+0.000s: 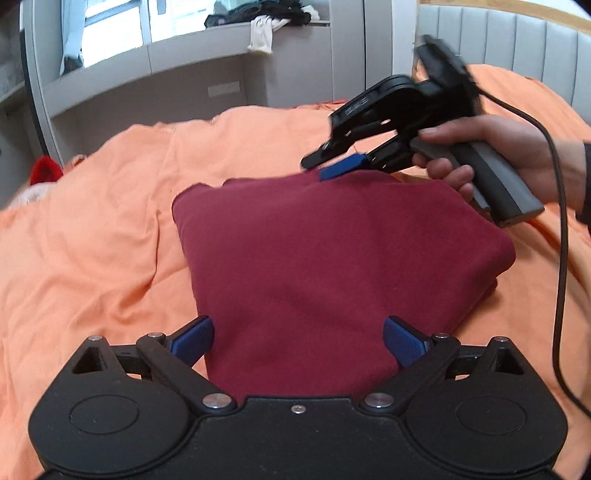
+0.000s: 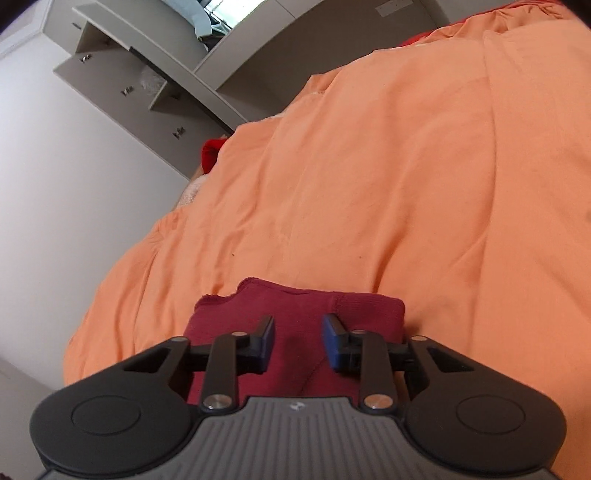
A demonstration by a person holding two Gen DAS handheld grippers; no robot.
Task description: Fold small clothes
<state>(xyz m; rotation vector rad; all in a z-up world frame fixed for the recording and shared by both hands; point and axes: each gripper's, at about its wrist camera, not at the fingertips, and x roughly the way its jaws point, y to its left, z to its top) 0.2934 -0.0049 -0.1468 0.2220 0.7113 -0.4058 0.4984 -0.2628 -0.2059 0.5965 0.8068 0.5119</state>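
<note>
A dark red garment (image 1: 332,258) lies folded into a thick rectangle on the orange bed cover (image 1: 110,229). My left gripper (image 1: 298,341) is open wide, its blue pads either side of the garment's near edge, just above it. My right gripper (image 1: 332,166) hovers over the garment's far edge, held by a hand, with its jaws apart. In the right wrist view the right gripper (image 2: 298,341) is open, its blue pads (image 2: 334,345) apart over the garment (image 2: 295,310), holding nothing.
The orange cover (image 2: 369,166) spreads around the garment. A red item (image 1: 44,170) lies at the bed's left edge. Grey shelves and cabinets (image 1: 184,74) with piled clothes (image 1: 262,22) stand behind. A padded headboard (image 1: 517,33) is at right. A black cable (image 1: 561,229) hangs from the right gripper.
</note>
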